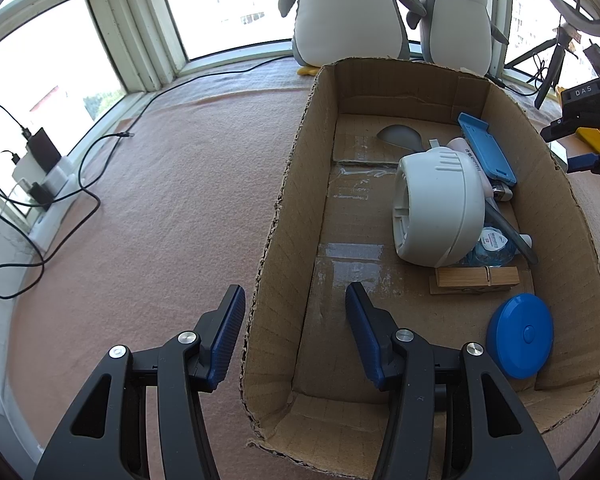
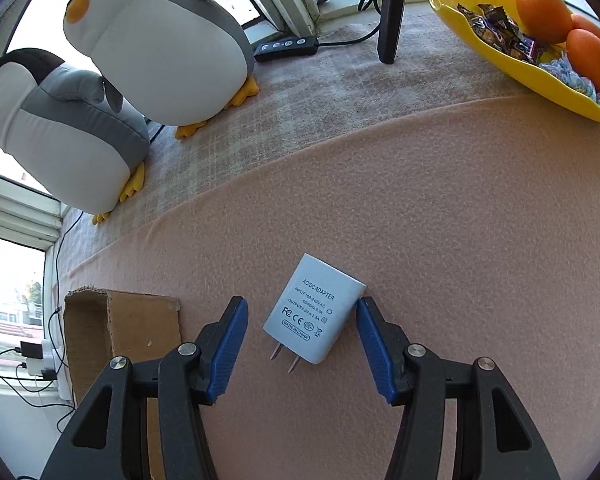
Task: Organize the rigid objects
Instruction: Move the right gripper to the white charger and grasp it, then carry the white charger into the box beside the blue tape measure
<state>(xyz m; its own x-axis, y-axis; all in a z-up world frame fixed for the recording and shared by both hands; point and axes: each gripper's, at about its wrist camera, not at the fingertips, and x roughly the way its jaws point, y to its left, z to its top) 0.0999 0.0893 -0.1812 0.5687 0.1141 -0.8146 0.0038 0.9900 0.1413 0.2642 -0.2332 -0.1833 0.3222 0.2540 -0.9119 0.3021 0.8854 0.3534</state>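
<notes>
An open cardboard box lies on the pink cloth. In it are a white round device, a blue disc, a wooden clothespin, a blue plastic piece and a grey spoon. My left gripper is open and empty, straddling the box's left wall. In the right wrist view a white AC/DC adapter lies flat on the cloth, prongs toward me. My right gripper is open around it, its right fingertip touching the adapter's corner. The box corner shows at lower left.
Two plush penguins stand by the window behind the box. A yellow bowl with oranges and candy sits at far right. A black stand leg and a power strip are at the back. Chargers and cables lie at the left sill.
</notes>
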